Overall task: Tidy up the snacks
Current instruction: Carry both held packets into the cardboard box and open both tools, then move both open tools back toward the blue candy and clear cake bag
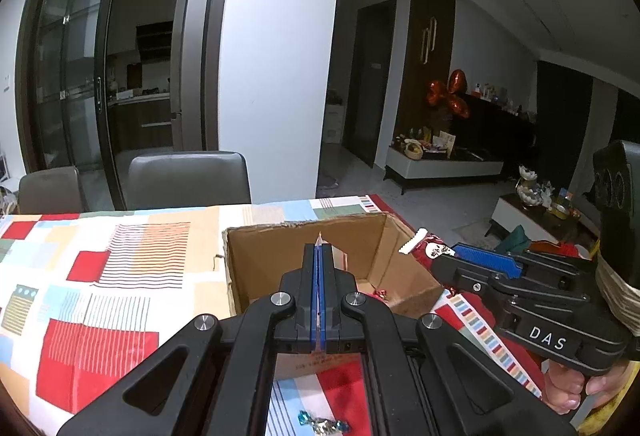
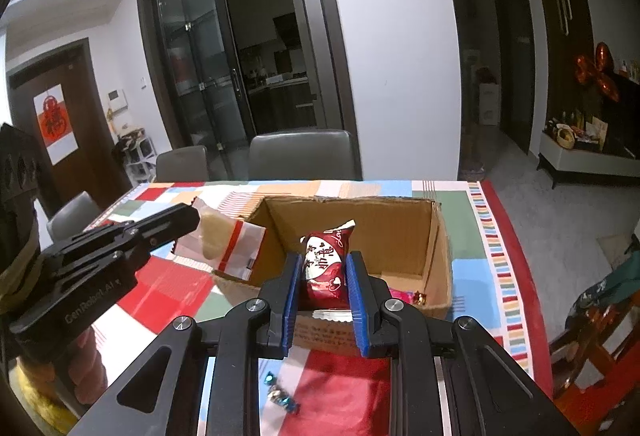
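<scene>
Right wrist view first: the right gripper point(image 2: 323, 276) has its blue pads clamped on a red packet point(image 2: 325, 265), white print on the front, held upright over the near edge of the open box point(image 2: 438, 236). Down in the box's near right corner sit a few small sweets point(image 2: 412, 296), pink and red. Off to the left, the left gripper point(image 2: 184, 222) pinches a clear wrapper point(image 2: 224, 242) with a pale biscuit inside and a red stripe, and that one hangs over the box's left wall. Left wrist view now: the left gripper point(image 1: 319, 248) is closed tight, pads together on the thin edge of that wrapper, which shows only as a sliver sticking out past the tips, above the box point(image 1: 240, 256). To the right, the right gripper point(image 1: 448, 256) carries the red packet point(image 1: 428, 250) at the box's right wall, a hand point(image 1: 576, 388) wrapped round its grip. One blue-wrapped candy point(image 1: 322, 423) lies on the patchwork cloth point(image 1: 100, 268), near side of the box, just under the gripper. Two grey chairs point(image 1: 188, 176) stand at the table's far side.
</scene>
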`<control>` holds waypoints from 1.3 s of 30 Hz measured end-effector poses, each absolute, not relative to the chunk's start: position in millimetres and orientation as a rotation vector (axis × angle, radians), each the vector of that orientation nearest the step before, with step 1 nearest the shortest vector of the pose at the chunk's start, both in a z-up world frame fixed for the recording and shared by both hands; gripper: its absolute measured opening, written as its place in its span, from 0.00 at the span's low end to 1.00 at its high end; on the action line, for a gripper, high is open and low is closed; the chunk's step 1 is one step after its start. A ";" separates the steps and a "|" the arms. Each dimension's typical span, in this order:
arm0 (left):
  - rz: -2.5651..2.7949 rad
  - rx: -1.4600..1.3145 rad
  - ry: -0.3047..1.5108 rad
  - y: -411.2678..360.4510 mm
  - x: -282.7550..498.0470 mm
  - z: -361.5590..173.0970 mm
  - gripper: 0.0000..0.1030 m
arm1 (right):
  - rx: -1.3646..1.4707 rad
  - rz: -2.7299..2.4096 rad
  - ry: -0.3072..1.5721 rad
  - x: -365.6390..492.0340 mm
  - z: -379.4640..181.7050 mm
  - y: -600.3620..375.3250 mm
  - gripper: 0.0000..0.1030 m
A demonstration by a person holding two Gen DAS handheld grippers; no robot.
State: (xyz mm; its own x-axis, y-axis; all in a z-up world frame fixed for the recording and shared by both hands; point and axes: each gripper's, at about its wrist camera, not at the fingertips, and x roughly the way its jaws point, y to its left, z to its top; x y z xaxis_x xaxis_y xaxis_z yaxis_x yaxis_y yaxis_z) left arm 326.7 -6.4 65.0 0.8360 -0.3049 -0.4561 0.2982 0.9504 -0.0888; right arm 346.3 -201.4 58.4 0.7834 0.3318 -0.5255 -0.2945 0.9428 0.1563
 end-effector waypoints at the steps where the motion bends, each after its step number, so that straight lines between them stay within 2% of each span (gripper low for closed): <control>1: -0.318 -0.011 0.486 -7.1 330.6 65.5 0.02 | 0.064 0.338 0.582 349.6 57.4 -201.2 0.24; 13: -0.296 0.045 0.524 -15.9 370.4 51.2 0.04 | 0.047 0.312 0.613 387.8 40.3 -201.3 0.24; 14: -0.289 0.056 0.530 -17.3 372.4 50.2 0.11 | 0.048 0.307 0.612 387.9 39.8 -201.6 0.27; 15: -0.282 0.063 0.532 -17.7 374.3 50.0 0.23 | 0.049 0.298 0.622 390.3 38.2 -202.5 0.33; 16: -0.275 0.068 0.534 -17.9 375.2 49.6 0.29 | 0.052 0.292 0.627 391.9 37.5 -202.8 0.41; 17: -0.272 0.067 0.534 -17.6 375.3 48.9 0.36 | 0.059 0.284 0.626 392.3 36.5 -204.7 0.41; 39: -0.169 0.042 0.518 -11.7 282.1 45.4 0.48 | 0.063 0.280 0.622 318.8 38.6 -219.0 0.46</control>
State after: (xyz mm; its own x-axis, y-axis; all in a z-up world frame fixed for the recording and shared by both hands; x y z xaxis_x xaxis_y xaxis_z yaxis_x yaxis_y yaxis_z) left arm 282.1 -11.7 45.4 0.8551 -0.1497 -0.4964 0.1710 0.9853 -0.0025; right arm 318.8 -219.0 38.6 0.7761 0.2775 -0.5663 -0.2397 0.9604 0.1421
